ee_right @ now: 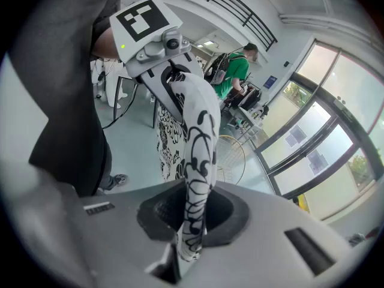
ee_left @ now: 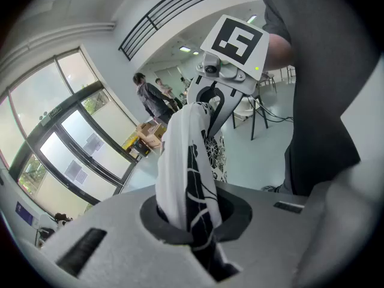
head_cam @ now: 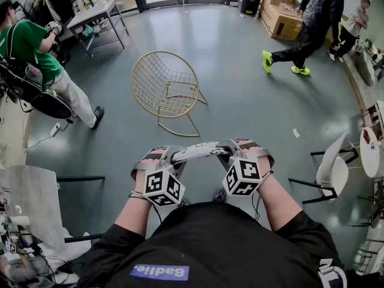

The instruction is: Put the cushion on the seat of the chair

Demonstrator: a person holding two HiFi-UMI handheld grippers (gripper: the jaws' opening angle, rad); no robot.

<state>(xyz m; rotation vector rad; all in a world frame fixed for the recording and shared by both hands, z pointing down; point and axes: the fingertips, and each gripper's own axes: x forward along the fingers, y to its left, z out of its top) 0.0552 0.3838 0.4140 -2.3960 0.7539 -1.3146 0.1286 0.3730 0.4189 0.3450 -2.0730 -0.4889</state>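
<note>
**Head view:** gold wire chair (head_cam: 165,89) stands on the green floor (head_cam: 240,71), upper centre of frame, its seat shell bare. The cushion (head_cam: 198,151), white w/ black pattern, sits at lower centre. It is held edge-on between the left gripper (head_cam: 173,158) and right gripper (head_cam: 226,153), close in front of the person's body and well apart from the chair. A seated person in green (head_cam: 30,47) at upper left and a walking person (head_cam: 312,23) at upper right are both clear of the chair

**Left gripper view:** jaws clamped tight on a bunched fold of the cushion (ee_left: 186,173). The fabric rises from the jaw slot at lower centre to the right gripper (ee_left: 207,110) at upper centre, approx. taut

**Right gripper view:** jaws likewise closed hard on the cushion's (ee_right: 198,155) other end. The fabric runs up to the left gripper (ee_right: 177,92) at upper left, and more patterned fabric droops behind it. The chair's gold rim (ee_right: 240,161) shows at centre right, beyond the fabric

**Step in hand (judged):** carry phase, i.e. cushion gripped at two points along one edge, not yet at the chair. Next move calls for:
- bringing both grippers fwd & down over the seat shell
- keeping the fabric spread between them
- laying it flat in the shell
- only then letting both jaws go
</note>
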